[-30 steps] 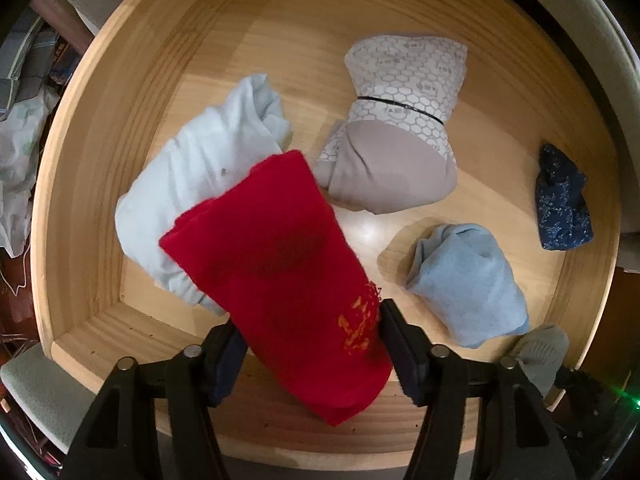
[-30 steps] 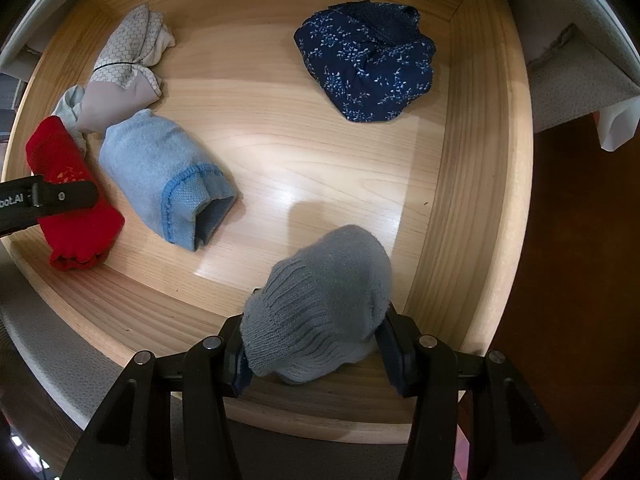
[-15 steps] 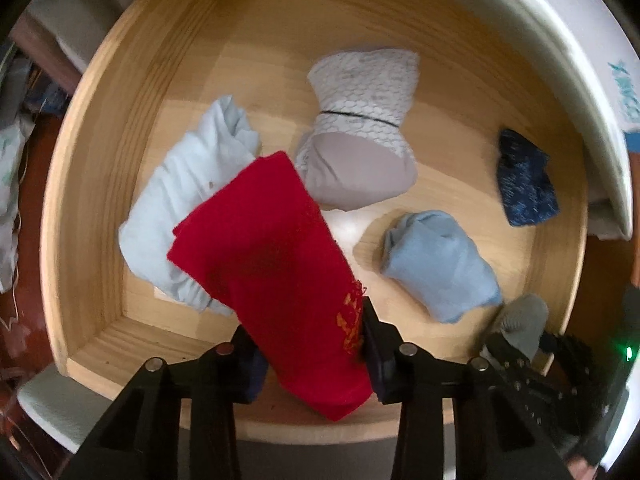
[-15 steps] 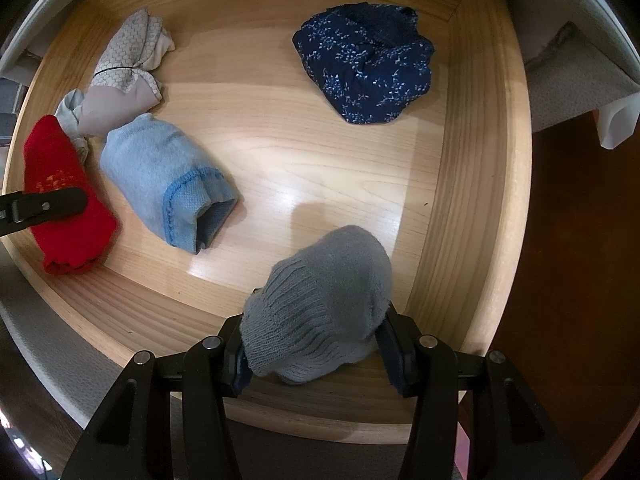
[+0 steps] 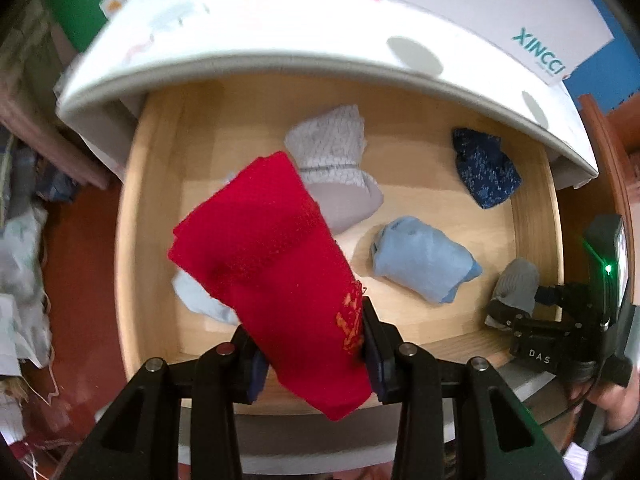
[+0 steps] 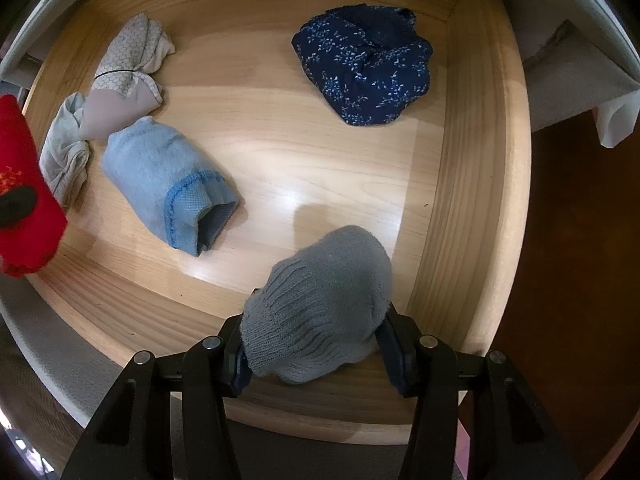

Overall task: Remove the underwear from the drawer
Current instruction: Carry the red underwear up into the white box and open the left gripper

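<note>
While the left claw (image 5: 312, 354) hangs above the front edge of the drawer (image 5: 160, 216), its two pads are clamped on a red roll (image 5: 276, 276), which sticks out past the fingertips, clear of the wood, toward the front left corner. Orange print shows on the roll just beside the right pad. Under it, on the drawer floor at the front left, lies a pale blue piece (image 5: 200, 300), partly hidden by the red one.

The right claw (image 6: 316, 344) points straight down at the front right corner and is closed on a grey knit roll (image 6: 324, 312), gripped from both sides (whether it touches the floor I cannot tell). In the left view that claw shows at the right edge of the drawer with the grey roll between its fingers.

The rest lies loose on the drawer floor. A light blue roll (image 6: 168, 184) sits near the middle of the front, its open end turned toward the grey one but well apart from it. Behind it, toward the left side, a beige and honeycomb-patterned piece (image 6: 124, 88) is tied round with a thin dark band; it touches the light blue roll. A navy floral piece (image 6: 364, 68) lies alone near the back right corner. A white top (image 5: 280, 40) overhangs the back of the drawer.
</note>
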The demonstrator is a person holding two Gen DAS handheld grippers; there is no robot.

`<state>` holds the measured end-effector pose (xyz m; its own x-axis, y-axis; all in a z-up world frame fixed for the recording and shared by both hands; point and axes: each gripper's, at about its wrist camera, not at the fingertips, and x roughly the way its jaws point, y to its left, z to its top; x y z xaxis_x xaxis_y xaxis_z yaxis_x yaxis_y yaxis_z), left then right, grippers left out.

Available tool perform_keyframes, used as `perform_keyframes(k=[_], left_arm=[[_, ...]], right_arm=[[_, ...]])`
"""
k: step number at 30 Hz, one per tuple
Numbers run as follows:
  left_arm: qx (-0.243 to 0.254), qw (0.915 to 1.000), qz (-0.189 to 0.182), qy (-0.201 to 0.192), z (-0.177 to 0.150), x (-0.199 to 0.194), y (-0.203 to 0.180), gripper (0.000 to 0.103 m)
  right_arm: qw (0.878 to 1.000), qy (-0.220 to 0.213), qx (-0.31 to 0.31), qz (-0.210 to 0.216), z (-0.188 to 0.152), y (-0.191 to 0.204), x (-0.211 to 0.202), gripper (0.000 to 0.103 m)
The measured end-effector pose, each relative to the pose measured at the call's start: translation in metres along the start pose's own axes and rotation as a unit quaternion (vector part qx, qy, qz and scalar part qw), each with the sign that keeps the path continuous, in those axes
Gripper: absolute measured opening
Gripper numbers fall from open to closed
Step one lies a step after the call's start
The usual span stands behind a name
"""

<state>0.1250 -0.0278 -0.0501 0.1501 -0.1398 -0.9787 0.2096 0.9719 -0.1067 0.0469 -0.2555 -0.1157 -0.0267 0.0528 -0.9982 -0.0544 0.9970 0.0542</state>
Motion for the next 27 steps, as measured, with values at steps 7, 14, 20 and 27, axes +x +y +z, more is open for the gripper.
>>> perform_keyframes(k=[7,14,20,27], left_arm=[[0.033,0.9981,0.03,-0.043,-0.008,-0.021,-0.014,0.04],[0.047,0.9924,0.058,-0.097,-0.007,-0.053,-0.017,0.04],[0.058,0.986,0.077,-0.136,-0.004,-0.08,-0.017,0.04],[0.057,0.98,0.08,-0.174,0.007,-0.114,-0.015,0.04]], right_arm=[[1.0,-0.002,0.004,0.0,0.0,0.001,0.001,0.046],[1.0,-0.002,0.006,-0.002,0.0,-0.001,0.003,0.045],[1.0,0.0,0.004,-0.007,0.0,0.001,0.003,0.045],[1.0,0.003,0.001,-0.013,-0.001,0.003,0.005,0.044]])
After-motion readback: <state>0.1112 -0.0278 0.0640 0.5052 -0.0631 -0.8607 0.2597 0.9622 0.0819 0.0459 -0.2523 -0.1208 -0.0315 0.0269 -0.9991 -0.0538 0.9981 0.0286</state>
